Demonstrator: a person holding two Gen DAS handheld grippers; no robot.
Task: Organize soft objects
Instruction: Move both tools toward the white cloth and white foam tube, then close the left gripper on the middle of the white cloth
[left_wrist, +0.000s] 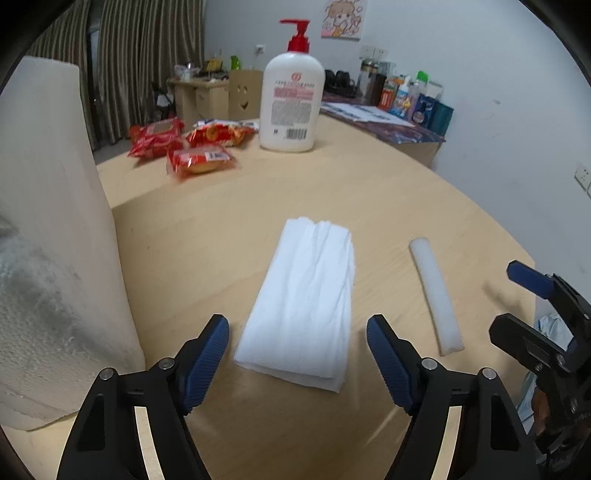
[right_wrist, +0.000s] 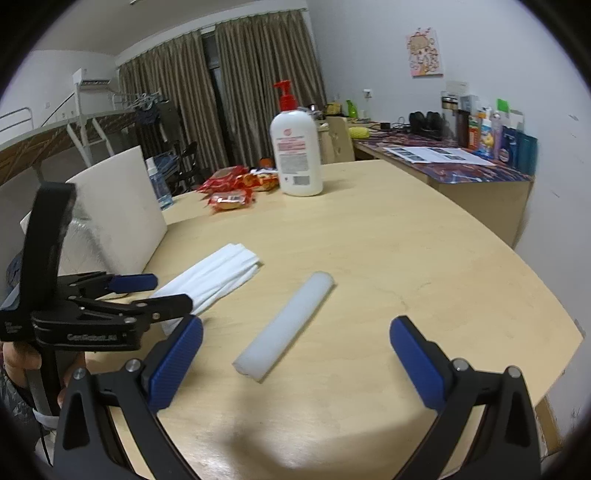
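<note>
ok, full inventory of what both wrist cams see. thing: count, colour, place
towel: 1, white, folded, table centre, ahead of left gripper
foam stick: 1, white, lying right of towel, ahead of right gripper
foam board: 1, white, upright at table's left side
lotion bottle: 1, white with red pump, far side of table
snack packs: about 3, red, left of bottle
table: 1, light wood
side desk: 1, patterned top, with papers, bottles and cartons, against right wall
curtains: brown, back wall
poster: 1, pink, on wall
left gripper: 1, black with blue pads, open, empty
right gripper: 1, black with blue pads, open, empty
</note>
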